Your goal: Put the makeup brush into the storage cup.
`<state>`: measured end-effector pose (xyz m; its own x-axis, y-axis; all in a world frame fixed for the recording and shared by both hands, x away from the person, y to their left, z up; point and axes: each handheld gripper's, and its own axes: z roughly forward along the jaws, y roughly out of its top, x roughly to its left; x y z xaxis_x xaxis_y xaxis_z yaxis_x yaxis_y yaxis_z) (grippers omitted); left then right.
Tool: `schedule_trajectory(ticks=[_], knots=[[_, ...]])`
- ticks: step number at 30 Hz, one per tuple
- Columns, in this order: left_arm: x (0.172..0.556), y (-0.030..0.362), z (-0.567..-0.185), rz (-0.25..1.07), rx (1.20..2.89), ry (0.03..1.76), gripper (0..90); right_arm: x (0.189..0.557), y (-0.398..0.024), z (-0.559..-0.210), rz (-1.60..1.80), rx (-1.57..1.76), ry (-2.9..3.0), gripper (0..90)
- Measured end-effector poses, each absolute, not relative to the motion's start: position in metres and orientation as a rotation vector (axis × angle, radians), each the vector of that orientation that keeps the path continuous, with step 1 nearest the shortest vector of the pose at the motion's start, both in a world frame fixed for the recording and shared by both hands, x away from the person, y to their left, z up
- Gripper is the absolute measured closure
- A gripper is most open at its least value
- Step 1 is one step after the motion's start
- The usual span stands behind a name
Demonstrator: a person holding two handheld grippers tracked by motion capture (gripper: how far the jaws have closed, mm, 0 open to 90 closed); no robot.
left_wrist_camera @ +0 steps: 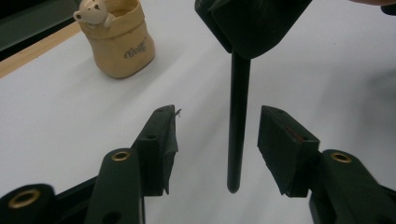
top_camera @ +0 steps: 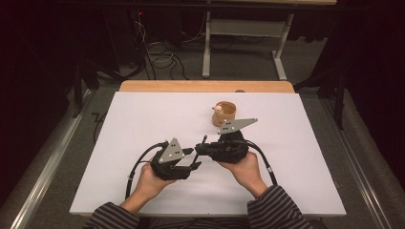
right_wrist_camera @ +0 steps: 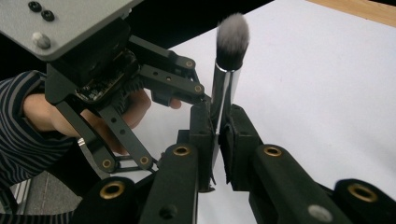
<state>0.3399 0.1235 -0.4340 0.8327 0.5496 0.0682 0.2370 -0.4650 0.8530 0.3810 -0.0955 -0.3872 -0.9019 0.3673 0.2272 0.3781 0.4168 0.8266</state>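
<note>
Handover of a makeup brush [right_wrist_camera: 228, 70] under way: right gripper [right_wrist_camera: 215, 135] clamped on the chrome ferrule, bristles up past its jaws. Left gripper [left_wrist_camera: 217, 144] parted, pads clear of the black handle hanging between them. Risk from here: brush pivoting or slipping in the single narrow pinch, then dropping to the white table [top_camera: 143, 124]. Beyond the left jaw, a tan bear-topped cup [left_wrist_camera: 117, 39], upright, with small printed lettering too blurred to read.
</note>
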Motion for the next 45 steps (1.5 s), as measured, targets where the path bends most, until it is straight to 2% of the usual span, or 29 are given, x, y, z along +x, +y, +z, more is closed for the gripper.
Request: schedule_trajectory(ticks=[17, 33, 45], knots=[[0.341, 0.135, -0.429, 0.426, 2.065, 0.623, 42.3, 0.382, -0.108, -0.38, -1.539, -0.726, -2.679, 85.3], [0.337, 0.167, -0.423, 0.428, 2.014, 0.722, 41.5, 0.381, -0.117, -0.377, -1.538, -0.755, -2.705, 85.3], [0.334, 0.196, -0.424, 0.427, 1.892, 0.814, 41.2, 0.382, -0.124, -0.373, -1.515, -0.781, -2.728, 85.3]])
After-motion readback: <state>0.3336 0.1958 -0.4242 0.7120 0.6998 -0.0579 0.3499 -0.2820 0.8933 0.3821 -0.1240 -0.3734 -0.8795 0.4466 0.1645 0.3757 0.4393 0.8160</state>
